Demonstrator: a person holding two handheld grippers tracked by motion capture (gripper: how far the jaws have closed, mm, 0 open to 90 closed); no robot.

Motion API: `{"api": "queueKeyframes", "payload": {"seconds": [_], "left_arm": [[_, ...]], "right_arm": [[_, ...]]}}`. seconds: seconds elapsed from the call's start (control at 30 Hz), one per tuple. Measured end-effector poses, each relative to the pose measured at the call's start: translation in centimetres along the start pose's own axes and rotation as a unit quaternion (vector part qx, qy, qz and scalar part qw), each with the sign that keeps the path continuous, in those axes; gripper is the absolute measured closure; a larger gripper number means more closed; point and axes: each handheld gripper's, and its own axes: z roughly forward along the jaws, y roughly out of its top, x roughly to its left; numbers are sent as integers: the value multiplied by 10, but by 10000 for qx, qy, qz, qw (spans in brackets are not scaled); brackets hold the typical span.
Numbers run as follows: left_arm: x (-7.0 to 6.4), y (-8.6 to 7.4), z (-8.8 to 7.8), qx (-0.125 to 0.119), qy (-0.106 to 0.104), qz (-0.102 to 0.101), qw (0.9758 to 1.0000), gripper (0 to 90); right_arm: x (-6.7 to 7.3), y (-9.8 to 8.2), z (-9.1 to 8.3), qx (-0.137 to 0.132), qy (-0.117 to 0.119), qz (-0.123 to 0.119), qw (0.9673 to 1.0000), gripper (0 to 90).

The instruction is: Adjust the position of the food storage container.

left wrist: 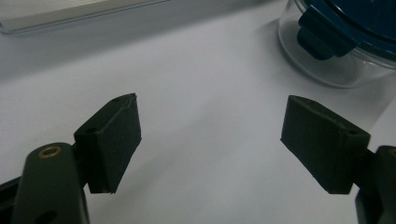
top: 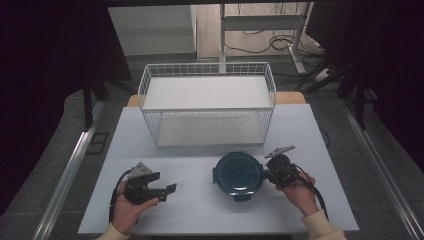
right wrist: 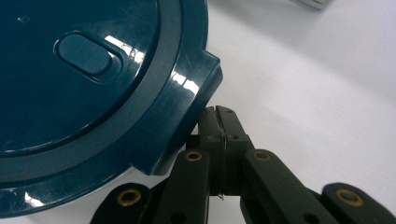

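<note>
The right claw (right wrist: 219, 122) is shut tight, with nothing between its jaws, and its tip sits right at a side clip of the round box's blue lid (right wrist: 88, 79). The left claw (left wrist: 208, 140) is open and empty, well apart on the white surface (top: 200, 210). The lid looks not yet opened, so the work seems just begun, and the wire basket (top: 207, 102) behind is empty

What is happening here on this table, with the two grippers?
A person holds a gripper in each hand at a white table. The right gripper, jaws shut with nothing between them, sits right at the edge of a round container's blue lid, beside a lid clip. The left gripper rests open on the table, apart from the container. A wire basket stands behind.
</note>
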Motion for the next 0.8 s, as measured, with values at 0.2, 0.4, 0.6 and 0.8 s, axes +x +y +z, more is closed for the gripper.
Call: {"api": "queueKeyframes", "payload": {"seconds": [0.2,0.4,0.6,0.8], "left_arm": [[0,0,0,-7,2,-1,10000,197],[0,0,0,-16,14,-15,10000,197],[0,0,0,-17,34,-22,10000,197],[-1,0,-2,-50,72,-46,10000,197]], "right_arm": [[12,6,5,-27,35,-136,9999,900],[28,12,9,-30,75,-341,9994,900],[37,16,11,-58,163,-473,9987,900],[40,16,12,-104,324,-553,9979,900]]}}
